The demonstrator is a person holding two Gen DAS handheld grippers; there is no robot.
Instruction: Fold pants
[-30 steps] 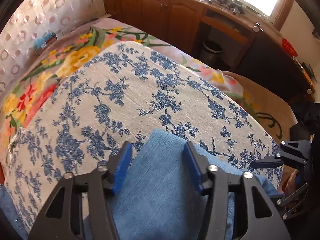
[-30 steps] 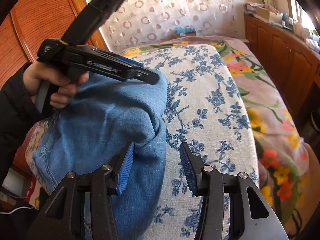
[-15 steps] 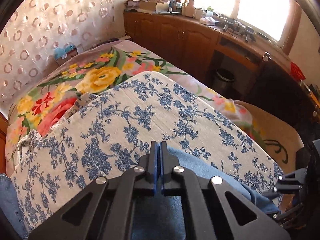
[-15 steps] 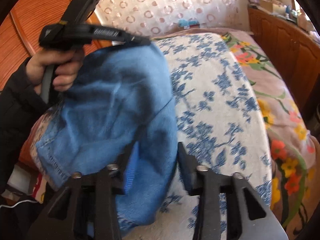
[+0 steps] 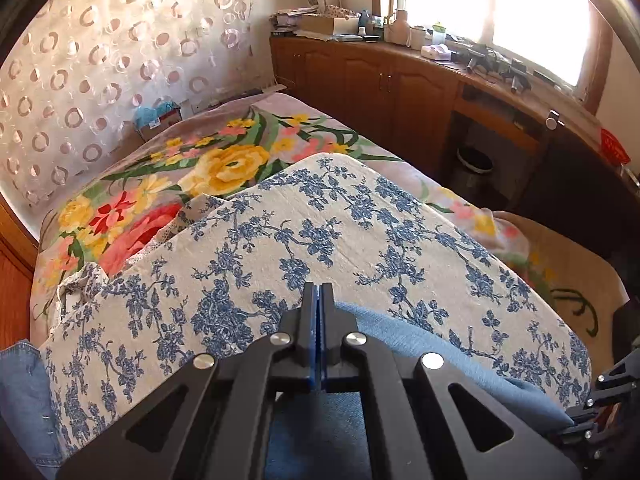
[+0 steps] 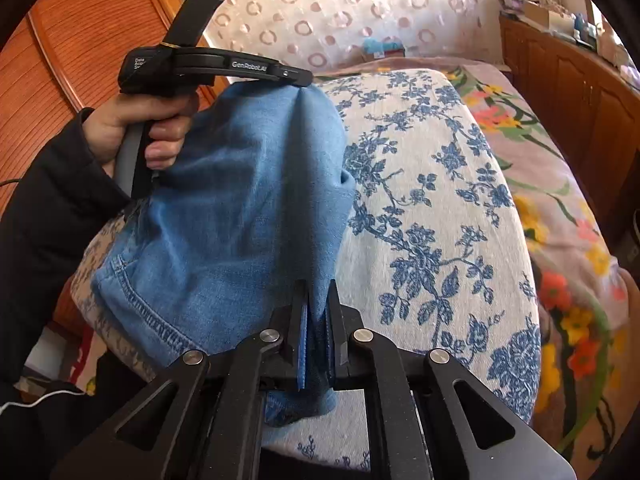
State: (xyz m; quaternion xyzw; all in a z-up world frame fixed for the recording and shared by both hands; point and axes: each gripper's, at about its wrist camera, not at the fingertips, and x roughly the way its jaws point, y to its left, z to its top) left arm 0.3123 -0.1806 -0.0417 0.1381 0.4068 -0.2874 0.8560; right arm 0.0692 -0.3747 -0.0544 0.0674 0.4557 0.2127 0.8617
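Observation:
Blue denim pants (image 6: 240, 216) lie bunched on a blue-flowered cloth (image 6: 432, 208) over the bed. My right gripper (image 6: 316, 312) is shut on a fold of the pants' near edge. My left gripper (image 6: 298, 78) is seen in the right wrist view, held in a hand, shut on the pants' far edge and lifting it. In the left wrist view my left gripper (image 5: 319, 300) has its fingers pressed together, with denim (image 5: 420, 344) trailing below and to the right.
A flowered bedspread (image 5: 224, 168) covers the bed beyond the cloth. Wooden cabinets (image 5: 384, 84) with clutter run under the window on the right. A wooden wardrobe (image 6: 80, 40) stands on the left. A patterned curtain (image 5: 100, 60) hangs behind the bed.
Both grippers went from open to shut on the pants' edge. The left gripper lifted its edge up and away; the denim now hangs between the two grippers.

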